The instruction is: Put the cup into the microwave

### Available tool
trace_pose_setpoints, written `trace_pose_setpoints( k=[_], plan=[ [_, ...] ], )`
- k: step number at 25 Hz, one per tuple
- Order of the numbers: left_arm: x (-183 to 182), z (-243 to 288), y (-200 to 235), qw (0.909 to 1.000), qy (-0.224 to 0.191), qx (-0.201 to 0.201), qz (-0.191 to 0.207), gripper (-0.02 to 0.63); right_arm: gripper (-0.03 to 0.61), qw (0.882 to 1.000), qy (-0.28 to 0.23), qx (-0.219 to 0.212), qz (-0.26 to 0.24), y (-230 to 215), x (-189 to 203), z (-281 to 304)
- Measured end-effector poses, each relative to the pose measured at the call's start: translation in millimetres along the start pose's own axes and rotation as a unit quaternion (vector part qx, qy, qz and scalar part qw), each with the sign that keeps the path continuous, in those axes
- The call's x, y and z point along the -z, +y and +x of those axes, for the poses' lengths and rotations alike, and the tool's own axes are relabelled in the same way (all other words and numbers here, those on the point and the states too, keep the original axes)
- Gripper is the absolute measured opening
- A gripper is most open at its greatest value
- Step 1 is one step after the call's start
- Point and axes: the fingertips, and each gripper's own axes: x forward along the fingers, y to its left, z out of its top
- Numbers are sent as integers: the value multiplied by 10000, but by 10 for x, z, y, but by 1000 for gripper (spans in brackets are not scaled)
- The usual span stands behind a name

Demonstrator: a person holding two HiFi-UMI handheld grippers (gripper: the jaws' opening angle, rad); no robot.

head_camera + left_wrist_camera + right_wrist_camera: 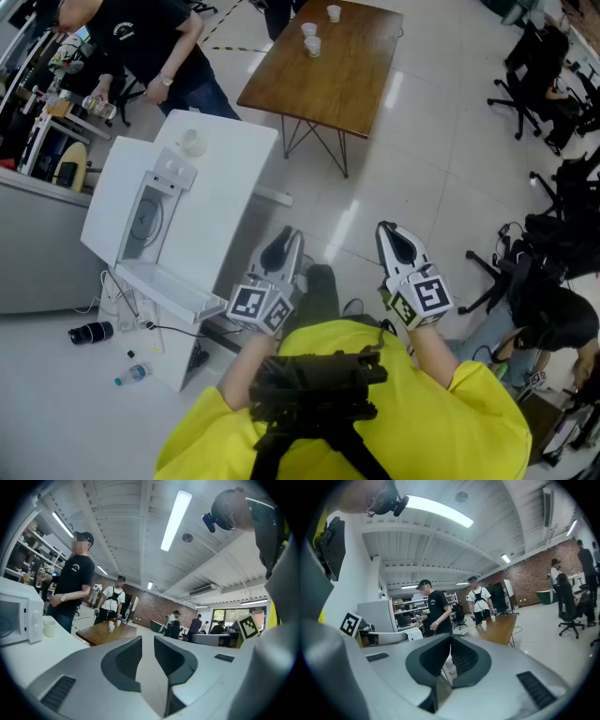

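Observation:
A white cup (192, 142) stands on the white table (230, 202), just beyond the white microwave (141, 217), whose door looks shut. In the left gripper view the cup (49, 626) sits right of the microwave (16, 620). My left gripper (284, 246) hovers beside the table's near corner, well short of the cup; its jaws (147, 641) stand a narrow gap apart with nothing between them. My right gripper (396, 242) is over the floor to the right, shut and empty, its tips (450, 640) touching.
A person in black (141, 37) stands behind the white table. A brown table (328, 66) farther off carries several paper cups (312, 42). Office chairs (539, 84) line the right side. A bottle (131, 375) and cables lie on the floor at the left.

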Motion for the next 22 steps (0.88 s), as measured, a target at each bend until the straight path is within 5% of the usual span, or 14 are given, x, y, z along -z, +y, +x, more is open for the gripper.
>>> trace_pose_setpoints(
  k=[6, 13, 22],
  plan=[
    [-572, 250, 1055, 9981, -317, -516, -60, 71, 6, 9976, 132, -661, -188, 255, -296, 1346],
    [-1138, 65, 2119, 9878, -755, -1363, -38, 71, 6, 9812, -16, -1765, -786, 1015, -729, 2709],
    [-1111, -549, 3079, 9510, -999, -2893, -439, 71, 8, 9367, 625, -3266, -1097, 1958, -367, 3731]
  ],
)
